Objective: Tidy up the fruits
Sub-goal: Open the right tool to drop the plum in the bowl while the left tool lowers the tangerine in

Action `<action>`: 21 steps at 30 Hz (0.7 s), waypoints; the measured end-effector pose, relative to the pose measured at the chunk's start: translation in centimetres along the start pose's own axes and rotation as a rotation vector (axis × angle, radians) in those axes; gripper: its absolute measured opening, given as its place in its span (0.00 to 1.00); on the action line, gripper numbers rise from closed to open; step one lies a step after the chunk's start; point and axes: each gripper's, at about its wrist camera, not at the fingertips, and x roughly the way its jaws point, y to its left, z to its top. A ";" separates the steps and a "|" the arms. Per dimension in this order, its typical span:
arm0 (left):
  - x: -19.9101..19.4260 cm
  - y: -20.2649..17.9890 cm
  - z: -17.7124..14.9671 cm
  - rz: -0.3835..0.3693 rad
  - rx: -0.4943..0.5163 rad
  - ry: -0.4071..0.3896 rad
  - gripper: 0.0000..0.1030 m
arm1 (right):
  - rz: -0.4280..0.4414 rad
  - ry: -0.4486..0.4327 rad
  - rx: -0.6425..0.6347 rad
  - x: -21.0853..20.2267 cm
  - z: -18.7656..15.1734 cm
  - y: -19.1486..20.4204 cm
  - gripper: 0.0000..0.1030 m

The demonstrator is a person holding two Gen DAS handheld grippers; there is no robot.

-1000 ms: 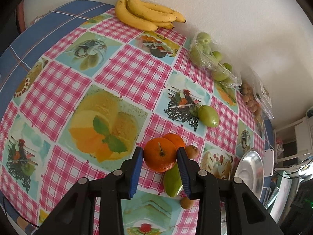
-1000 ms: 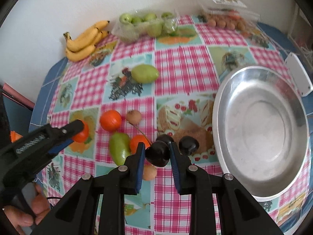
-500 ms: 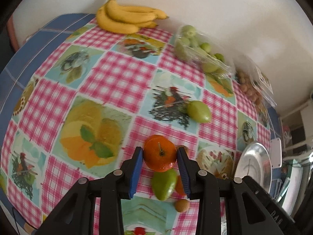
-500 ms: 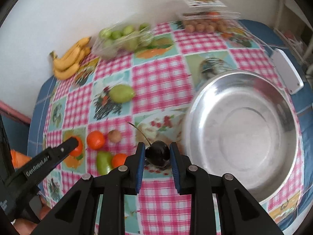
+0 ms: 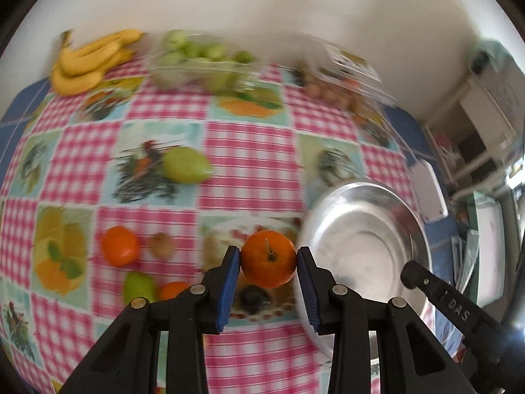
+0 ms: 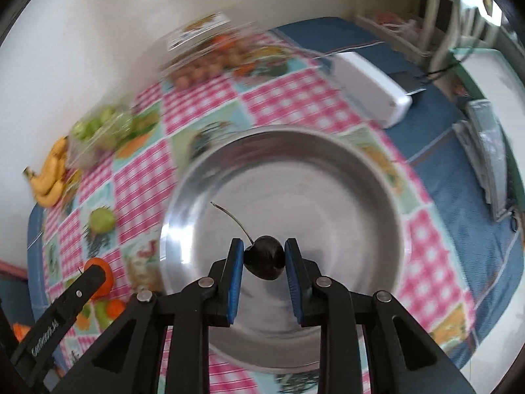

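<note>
Carrying fruit to the round steel bowl: right gripper jaws clamp a dark stemmed cherry over bowl's middle; left gripper jaws clamp a round orange tangerine just left of bowl rim. Next, prob.: lower, release cherry w/o bouncing. Bowl looks empty, plenty room; white box sits behind bowl.

A round orange is held above the tabletop beside the steel bowl; a dark stemmed cherry hangs over the bowl.

Left tool, right tool: both clamped, loaded.
</note>
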 end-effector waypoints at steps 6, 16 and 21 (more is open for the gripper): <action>1.5 -4.3 -0.7 -0.019 0.107 0.019 0.37 | -0.044 -0.036 0.047 -0.7 0.6 -2.4 0.26; 5.1 -5.9 -2.6 -0.001 0.175 0.091 0.37 | -0.066 0.050 0.068 2.5 0.4 -3.6 0.26; 5.9 -6.4 -3.3 0.009 0.194 0.105 0.37 | -0.069 0.077 0.066 3.5 0.0 -3.8 0.26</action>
